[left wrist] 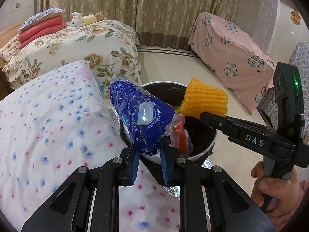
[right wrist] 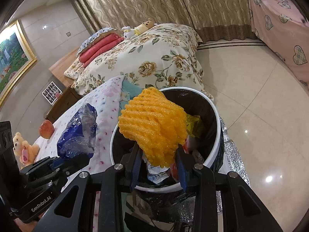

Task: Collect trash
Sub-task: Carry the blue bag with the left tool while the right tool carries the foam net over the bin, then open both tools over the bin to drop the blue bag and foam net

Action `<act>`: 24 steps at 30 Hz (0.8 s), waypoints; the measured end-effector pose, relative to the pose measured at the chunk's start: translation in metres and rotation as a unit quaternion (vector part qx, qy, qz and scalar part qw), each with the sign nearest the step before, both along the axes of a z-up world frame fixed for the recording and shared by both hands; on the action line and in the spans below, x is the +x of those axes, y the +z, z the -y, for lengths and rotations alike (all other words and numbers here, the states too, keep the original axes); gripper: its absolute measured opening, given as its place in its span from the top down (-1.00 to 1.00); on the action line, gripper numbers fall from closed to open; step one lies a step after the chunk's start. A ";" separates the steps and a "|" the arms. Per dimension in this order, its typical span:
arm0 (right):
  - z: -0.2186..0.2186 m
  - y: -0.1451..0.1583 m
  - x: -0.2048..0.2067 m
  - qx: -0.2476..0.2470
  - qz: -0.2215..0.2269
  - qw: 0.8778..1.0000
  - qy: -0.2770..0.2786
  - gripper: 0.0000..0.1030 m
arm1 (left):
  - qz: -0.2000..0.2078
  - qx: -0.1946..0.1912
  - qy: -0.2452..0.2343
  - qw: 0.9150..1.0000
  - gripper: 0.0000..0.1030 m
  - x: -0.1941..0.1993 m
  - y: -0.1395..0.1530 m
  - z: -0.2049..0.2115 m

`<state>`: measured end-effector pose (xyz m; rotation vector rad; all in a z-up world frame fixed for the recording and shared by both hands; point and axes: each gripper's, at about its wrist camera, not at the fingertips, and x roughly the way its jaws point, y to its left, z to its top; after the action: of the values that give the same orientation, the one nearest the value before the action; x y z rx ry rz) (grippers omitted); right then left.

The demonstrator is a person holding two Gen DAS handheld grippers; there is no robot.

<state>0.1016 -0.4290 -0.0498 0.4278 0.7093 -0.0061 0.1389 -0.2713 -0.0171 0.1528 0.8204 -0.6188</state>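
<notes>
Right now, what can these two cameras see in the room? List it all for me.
Trash bin: one, white, dark liner, on floor beside the table.
Foam net: one, orange, over the bin, in the right gripper.
Plastic wrapper: one, blue, at the bin's rim, in the left gripper.
Apple: one, red, on the flowered tablecloth.
Teddy bear: one, tan, near the apple.
Bed: one, floral cover, with plush toys.
Pink heart cover: one, right side.
Left gripper: shut on wrapper.
Right gripper: shut on net.
Hand: one, holding the right gripper.
</notes>
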 end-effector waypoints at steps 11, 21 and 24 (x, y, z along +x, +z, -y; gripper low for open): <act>0.006 -0.001 0.005 -0.002 -0.005 1.000 -0.003 0.33 | -0.004 -0.002 -0.008 1.000 0.65 0.008 -0.001 0.010; 0.009 -0.002 0.011 -0.003 -0.010 1.000 -0.001 0.29 | -0.012 -0.001 -0.012 1.000 0.65 0.011 -0.004 0.015; 0.010 -0.003 0.013 -0.004 -0.012 1.000 -0.001 0.29 | -0.014 0.000 -0.014 1.000 0.65 0.011 -0.004 0.017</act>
<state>0.1144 -0.4386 -0.0523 0.4217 0.7317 -0.0158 0.1502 -0.2881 -0.0215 0.1560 0.8461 -0.6494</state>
